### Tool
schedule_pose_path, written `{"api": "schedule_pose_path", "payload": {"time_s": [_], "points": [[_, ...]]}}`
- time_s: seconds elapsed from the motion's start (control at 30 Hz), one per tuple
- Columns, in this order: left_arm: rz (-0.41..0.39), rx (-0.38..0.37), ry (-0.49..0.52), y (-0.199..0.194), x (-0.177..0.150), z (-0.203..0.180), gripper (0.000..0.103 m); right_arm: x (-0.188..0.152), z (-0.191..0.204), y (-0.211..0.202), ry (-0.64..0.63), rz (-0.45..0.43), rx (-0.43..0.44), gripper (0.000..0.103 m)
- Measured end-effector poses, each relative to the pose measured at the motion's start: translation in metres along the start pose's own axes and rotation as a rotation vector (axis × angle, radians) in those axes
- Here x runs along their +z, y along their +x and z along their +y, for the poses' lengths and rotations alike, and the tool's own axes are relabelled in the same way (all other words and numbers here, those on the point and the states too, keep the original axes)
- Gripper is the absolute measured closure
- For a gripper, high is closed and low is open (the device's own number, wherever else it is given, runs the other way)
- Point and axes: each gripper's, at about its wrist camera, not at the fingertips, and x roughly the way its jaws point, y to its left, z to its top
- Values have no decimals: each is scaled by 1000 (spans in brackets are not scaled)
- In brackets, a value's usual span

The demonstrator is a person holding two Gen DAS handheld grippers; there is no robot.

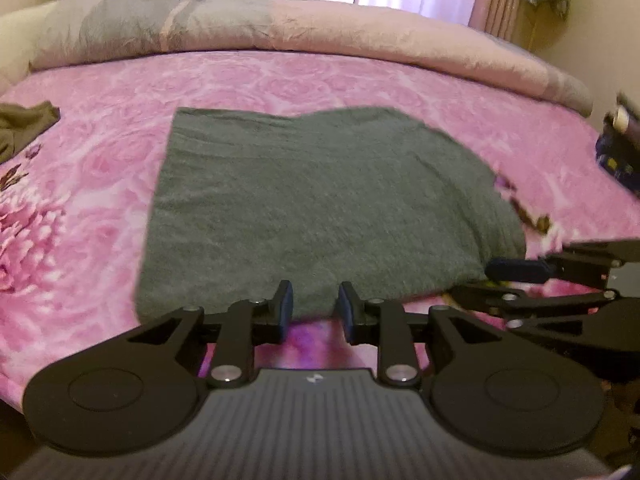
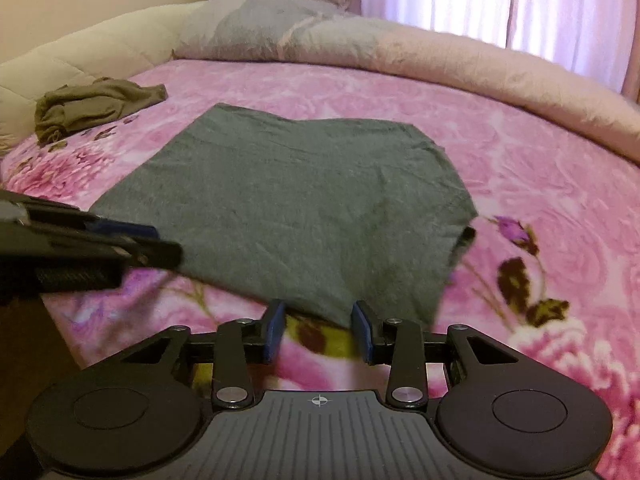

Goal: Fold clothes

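Your folded shirt [image 2: 288, 204] lies mid-bed [image 2: 540, 168]; crumpled garment [image 2: 92, 106] far left, duvet [image 2: 440, 60] behind.

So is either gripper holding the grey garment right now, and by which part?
Nothing is held. The left gripper and right gripper are both open at the near edge of the grey garment.

Two garments on the bed — one grey [image 2: 288, 204], one olive [image 2: 96, 106] — and two tongs [image 1: 314, 312] [image 2: 318, 330].

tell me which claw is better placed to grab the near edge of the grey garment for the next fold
Either, narrowly the left. The left claw is open with the grey garment hem between its fingers; the right claw is open too, just short of the hem.
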Motion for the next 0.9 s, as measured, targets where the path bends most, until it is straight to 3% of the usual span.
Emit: {"api": "schedule_pose_path", "payload": {"time_s": [0.17,0.3,0.53,0.63,0.67,0.7,0.73,0.9], "points": [[-84,13,-60,-3,47,50,71,46,-64,-6,217,-69,99,66],[-98,6,-187,23,85,98,65,88,-109,17,332,-142,99,66],[-50,-84,-405,84,111,152,64,134,-137,90,393,-90,170,66],[-41,-126,-466,105,112,163,71,136,-143,112,420,-66,190,66],[-43,-137,-473,110,112,165,79,135,-146,117,420,-68,194,66],[-48,-154,-471,113,111,165,89,134,-148,120,419,-70,199,79],[-55,-170,-464,115,111,166,103,131,-150,119,412,-89,206,99],[-140,-212,-355,115,112,159,103,121,-155,92,392,-230,196,103]]}}
